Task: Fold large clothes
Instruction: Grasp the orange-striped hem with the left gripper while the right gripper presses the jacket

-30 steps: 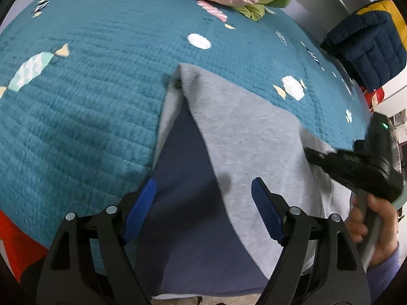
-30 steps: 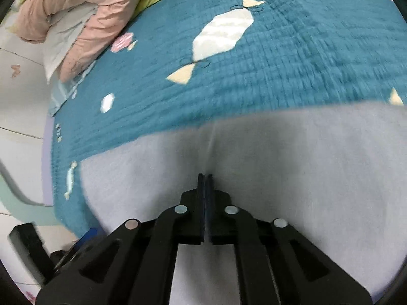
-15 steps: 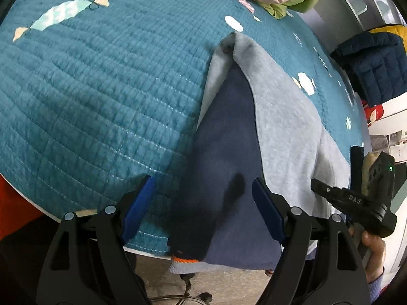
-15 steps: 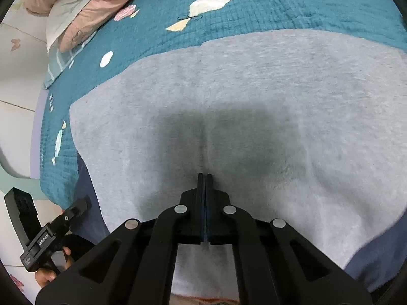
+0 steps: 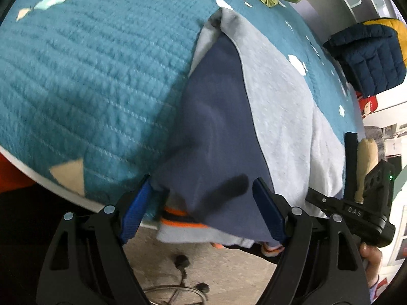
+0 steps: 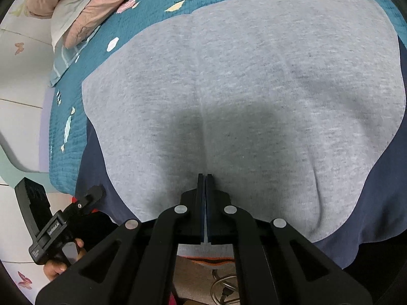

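Grey and navy fleece: a sweatshirt [image 6: 244,96] lies spread on the teal quilt [image 5: 96,81] of a bed, its orange-striped hem [image 5: 183,217] hanging over the near edge above the floor. The grey panel faces up and is smooth, with a faint centre crease running away from the camera. The navy sleeve [image 5: 216,132] is turned in along the left side, which narrows the garment for a further fold.

The right hand-held gripper [image 6: 205,178] has its jaws pressed together. In the right wrist view it sits over the grey panel near the hem; the hem shows below it, but whether any cloth is pinched cannot be told. The person's hand [image 5: 371,256] shows below it in the left wrist view.

The left hand-held gripper [image 5: 201,203] is spread wide, its blue pads [image 5: 267,208] standing either side of the sleeve's lower end at the bed edge, not pressing on it. This placement suggests a grasp of the hem corner is being set up, so that both lower corners can be carried toward the collar.

A pink duvet [image 6: 76,7] lies at the head of the bed, clear of the fold path; a navy jacket [image 5: 368,56] hangs beyond the far side. The overhanging hem is likely to slip if only one side is lifted.
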A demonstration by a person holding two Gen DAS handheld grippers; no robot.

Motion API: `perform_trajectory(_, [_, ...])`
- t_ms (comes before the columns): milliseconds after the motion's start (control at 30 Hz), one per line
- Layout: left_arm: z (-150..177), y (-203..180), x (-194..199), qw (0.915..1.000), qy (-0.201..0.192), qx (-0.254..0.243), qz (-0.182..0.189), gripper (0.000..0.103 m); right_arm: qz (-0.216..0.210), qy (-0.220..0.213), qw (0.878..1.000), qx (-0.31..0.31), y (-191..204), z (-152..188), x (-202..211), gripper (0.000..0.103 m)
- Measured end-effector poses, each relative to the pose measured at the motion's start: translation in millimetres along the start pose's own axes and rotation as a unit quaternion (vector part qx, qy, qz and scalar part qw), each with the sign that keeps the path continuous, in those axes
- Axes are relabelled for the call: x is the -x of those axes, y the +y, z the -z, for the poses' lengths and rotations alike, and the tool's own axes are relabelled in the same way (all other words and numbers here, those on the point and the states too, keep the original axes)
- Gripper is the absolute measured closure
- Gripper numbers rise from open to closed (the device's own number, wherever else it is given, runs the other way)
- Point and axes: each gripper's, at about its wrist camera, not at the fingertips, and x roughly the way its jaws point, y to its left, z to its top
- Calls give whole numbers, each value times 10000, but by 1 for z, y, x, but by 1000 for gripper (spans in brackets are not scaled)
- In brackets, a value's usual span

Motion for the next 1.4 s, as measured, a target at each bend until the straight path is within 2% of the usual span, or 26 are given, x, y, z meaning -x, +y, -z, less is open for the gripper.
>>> perform_trajectory(67, [4, 1, -3, 10000, 40, 22, 29, 24, -22, -1, 10000, -8, -1, 1, -1, 103])
perform_trajectory(200, [4, 5, -2, 9998, -69, 115, -121, 34, -107, 8, 9999, -51, -4, 0, -3, 103])
perform_trajectory(300, [4, 10, 1, 9997, -71, 249, -48, 44, -163, 3, 9998, -94, -5, 2, -1, 103])
perform_trajectory(433, [4, 19, -1, 9984, 90, 523, 184, 44, -118, 93, 9998, -99, -4, 10, 1, 100])
perform_trajectory(567, [2, 17, -3, 9983, 128, 552, 141, 44, 9, 197, 9998, -11, -3, 18, -10, 100])
perform_trajectory(667, [2, 14, -3, 9984, 100, 539, 102, 47, -126, 147, 9997, -116, -9, 19, -14, 100])
perform_trajectory(700, [0, 12, -2, 9985, 75, 533, 97, 51, -169, 148, 9997, -119, -11, 19, -15, 101])
perform_trajectory(733, [-1, 13, -1, 9987, 63, 492, 114, 63, -215, 145, 9996, -106, -12, 19, -15, 101])
perform_trajectory(800, [1, 8, 0, 9984, 47, 486, 291, 79, -285, 134, 9994, -131, -15, 19, -16, 101])
perform_trajectory(833, [2, 4, 0, 9986, 29, 429, 323, 84, -317, 119, 9993, -149, -16, 20, -16, 101])
perform_trajectory(933, [5, -9, 8, 9987, -134, 210, 443, 90, -347, 65, 9993, -135, -16, 22, -17, 101])
perform_trajectory(1033, [7, -28, 23, 9960, -353, -46, 816, 91, -370, 11, 9992, -126, -19, 27, -13, 102])
perform_trajectory(1167, [4, -66, 38, 9936, -448, -448, 940, 91, -260, 92, 9996, 4, -22, 44, -10, 103])
perform_trajectory(1267, [4, -84, 35, 9928, -413, -536, 986, 91, -241, -44, 9995, 193, -25, 50, -17, 103])
perform_trajectory(1333, [3, -92, 34, 9927, -399, -593, 975, 91, -364, -224, 9988, 251, -23, 54, -8, 99])
perform_trajectory(1400, [2, -94, 36, 9925, -376, -577, 1014, 91, -459, -580, 9966, 359, -20, 62, 8, 89])
